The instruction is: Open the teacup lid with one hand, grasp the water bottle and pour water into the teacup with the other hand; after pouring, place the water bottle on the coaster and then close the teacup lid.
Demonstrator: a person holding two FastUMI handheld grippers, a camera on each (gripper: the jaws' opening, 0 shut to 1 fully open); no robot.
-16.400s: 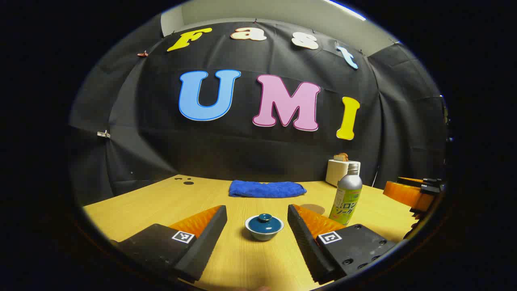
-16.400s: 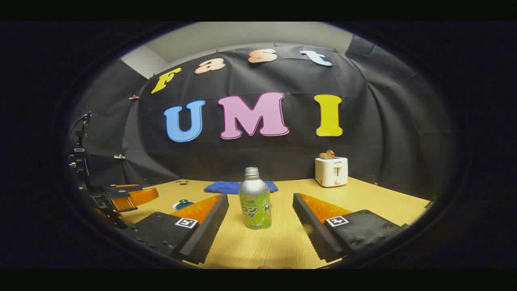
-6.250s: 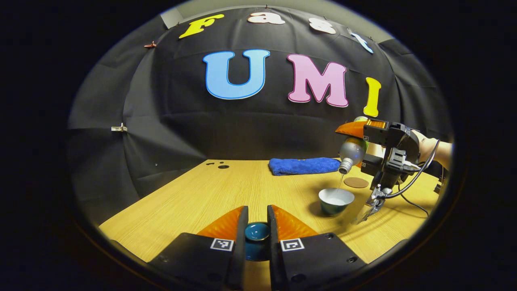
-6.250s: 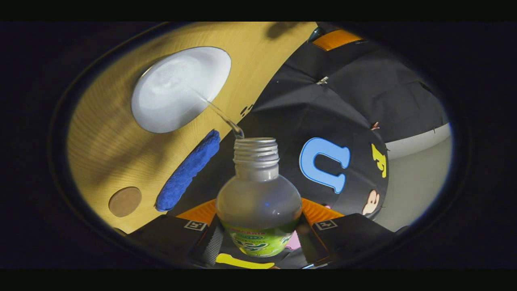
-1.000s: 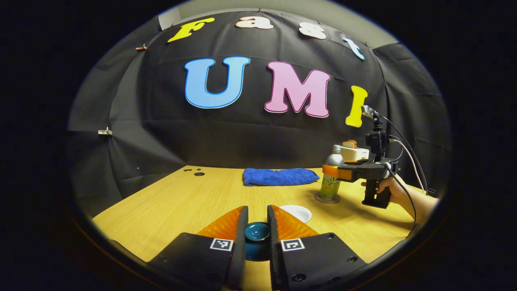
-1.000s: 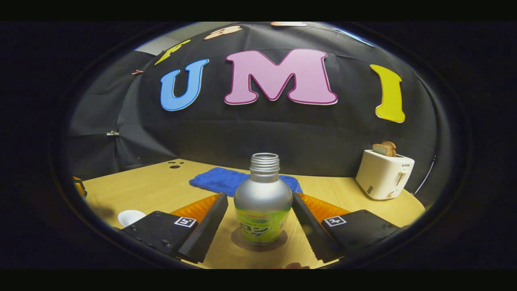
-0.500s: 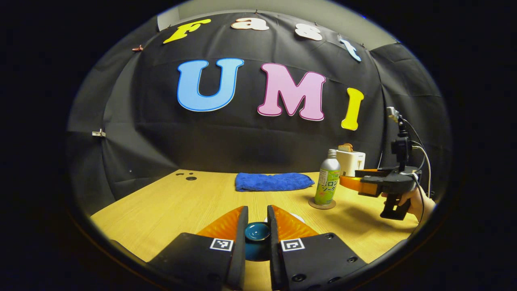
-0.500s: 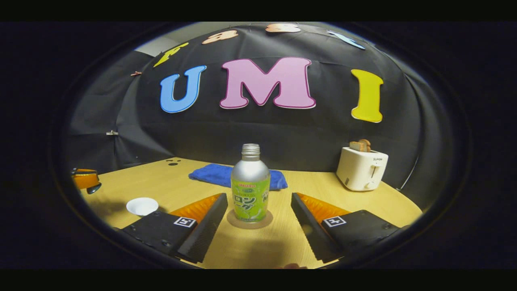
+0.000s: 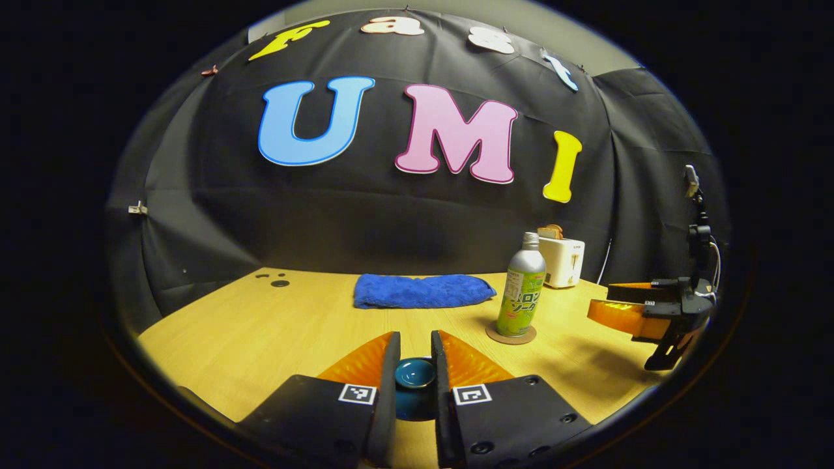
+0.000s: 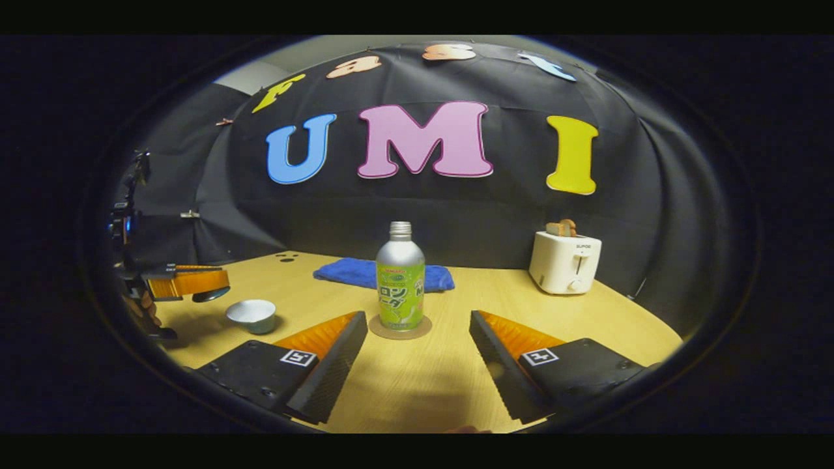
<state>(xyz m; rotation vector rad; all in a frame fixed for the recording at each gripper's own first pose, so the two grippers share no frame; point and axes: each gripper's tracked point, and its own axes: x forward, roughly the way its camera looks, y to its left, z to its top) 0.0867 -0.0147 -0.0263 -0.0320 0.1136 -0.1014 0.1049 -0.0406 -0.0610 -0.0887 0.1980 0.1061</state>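
Observation:
A silver and green water bottle stands upright on a round brown coaster, with its mouth uncapped. My right gripper is open just in front of it, one finger on each side, touching nothing. In the left gripper view my left gripper is shut on the dark blue teacup lid. The bottle and coaster lie ahead to the right. The teacup, white inside, sits uncovered at the left. The left gripper holds the lid just above and to the left of it.
A folded blue towel lies at the back of the wooden table. A white toaster with toast in it stands at the back right. The right gripper hovers at the right edge of the left gripper view.
My right gripper has drawn back from the bottle, which stays on the coaster. My left gripper has carried the lid closer to the teacup.

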